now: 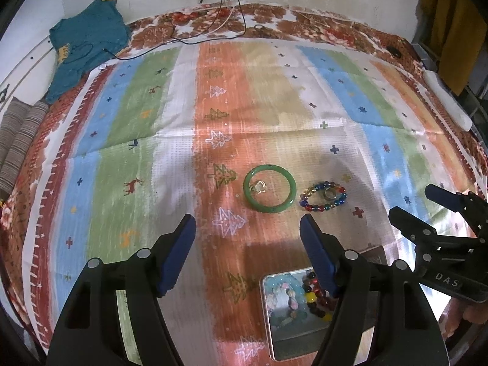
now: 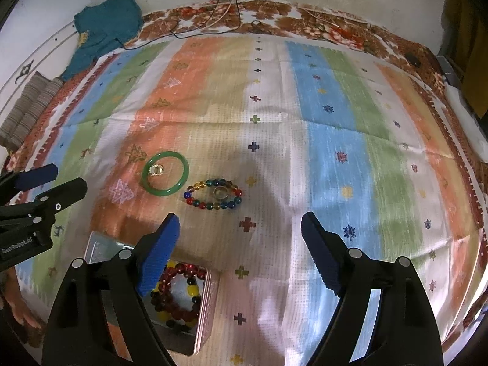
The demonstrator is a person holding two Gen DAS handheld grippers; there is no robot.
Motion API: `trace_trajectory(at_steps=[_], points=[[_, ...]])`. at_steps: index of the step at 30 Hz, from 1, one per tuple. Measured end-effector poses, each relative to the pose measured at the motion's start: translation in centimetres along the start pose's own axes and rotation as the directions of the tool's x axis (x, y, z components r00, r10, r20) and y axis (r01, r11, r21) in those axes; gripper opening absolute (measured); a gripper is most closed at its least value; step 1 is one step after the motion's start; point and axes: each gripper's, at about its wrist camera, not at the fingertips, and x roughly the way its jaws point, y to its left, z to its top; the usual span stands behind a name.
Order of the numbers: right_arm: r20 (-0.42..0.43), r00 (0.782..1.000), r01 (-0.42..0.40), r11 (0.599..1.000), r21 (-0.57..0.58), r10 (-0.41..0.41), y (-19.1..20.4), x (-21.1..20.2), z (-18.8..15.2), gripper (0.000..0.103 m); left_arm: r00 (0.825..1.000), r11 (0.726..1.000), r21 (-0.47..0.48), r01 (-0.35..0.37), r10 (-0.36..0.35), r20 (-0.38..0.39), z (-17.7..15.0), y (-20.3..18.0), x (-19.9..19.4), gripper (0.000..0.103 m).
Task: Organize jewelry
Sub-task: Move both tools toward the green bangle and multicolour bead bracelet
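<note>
A green bangle (image 1: 269,188) (image 2: 165,177) lies on the striped cloth with a small ring (image 1: 258,186) (image 2: 156,170) inside it. Right of it lies a multicoloured bead bracelet (image 1: 323,197) (image 2: 213,194) with a metal ring (image 1: 330,192) (image 2: 220,192) inside. An open pink tin (image 1: 292,311) (image 2: 210,299) near the front edge holds several bead bracelets. My left gripper (image 1: 247,228) (image 2: 52,180) is open and empty, above the cloth before the bangle. My right gripper (image 2: 240,228) (image 1: 411,201) is open and empty, over the tin's right side.
A teal garment (image 1: 88,39) lies at the back left by cables (image 1: 213,27). A folded grey cloth (image 1: 18,140) sits at the left edge, a white bar (image 1: 448,100) at the right edge. The tin's lid (image 2: 100,245) lies left of the tin.
</note>
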Motion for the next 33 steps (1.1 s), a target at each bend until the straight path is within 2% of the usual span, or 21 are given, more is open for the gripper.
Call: trace_trajectory(at_steps=[10, 33], points=[[-0.012, 1.0, -0.005, 1.0, -0.005, 0.005, 0.1, 1.0, 1.3, 0.083, 1.0, 0.999, 0.038, 0.002, -0.002, -0.004, 1.3, -0.9, 0.9, 0.072], [-0.102, 0.995, 0.0, 1.0, -0.016, -0.002, -0.3, 5.6, 3.2, 0.083, 0.996, 0.999, 0.042, -0.017, 0.02, -0.086, 3.5, 0.5, 6.4, 0.072]])
